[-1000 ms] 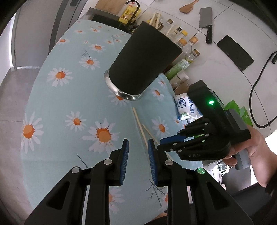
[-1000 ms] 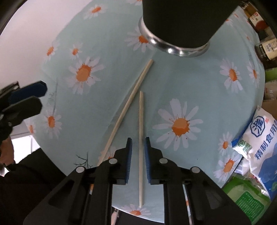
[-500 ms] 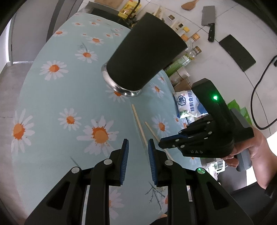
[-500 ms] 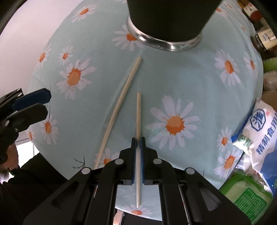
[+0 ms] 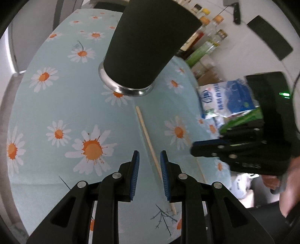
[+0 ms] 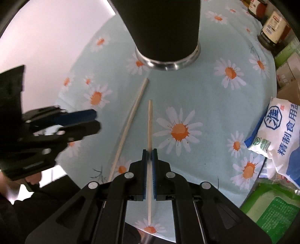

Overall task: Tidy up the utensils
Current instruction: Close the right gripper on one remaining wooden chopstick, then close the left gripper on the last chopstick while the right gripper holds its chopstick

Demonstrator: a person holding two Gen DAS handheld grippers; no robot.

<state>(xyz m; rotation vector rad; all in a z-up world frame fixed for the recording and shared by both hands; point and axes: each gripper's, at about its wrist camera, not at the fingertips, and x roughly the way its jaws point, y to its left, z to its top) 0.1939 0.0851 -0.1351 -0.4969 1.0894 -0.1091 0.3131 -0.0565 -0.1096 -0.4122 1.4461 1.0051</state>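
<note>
While my right gripper (image 6: 149, 155) has just clamped its jaws on one chopstick (image 6: 149, 120), my left gripper (image 5: 149, 161) hangs part-open over the other chopstick (image 5: 145, 131) on the desk (image 5: 56, 97) below the black holder (image 5: 148, 43). Light, stiff, slim: I'd grip mid-shaft. White bag (image 6: 279, 138) reads 精制食用盐.

This is a home kitchen. A round table (image 5: 46, 105) wears a pale blue cloth printed with daisies. Past its edge at one o'clock, bottles of oil and sauce (image 5: 208, 43) crowd together, with a cleaver (image 5: 236, 13) lying on white tiles (image 5: 234, 48) beyond. At three o'clock sits a bag of table salt (image 6: 281, 138) beside green packets (image 6: 275, 212) and cardboard boxes (image 6: 288, 73).
</note>
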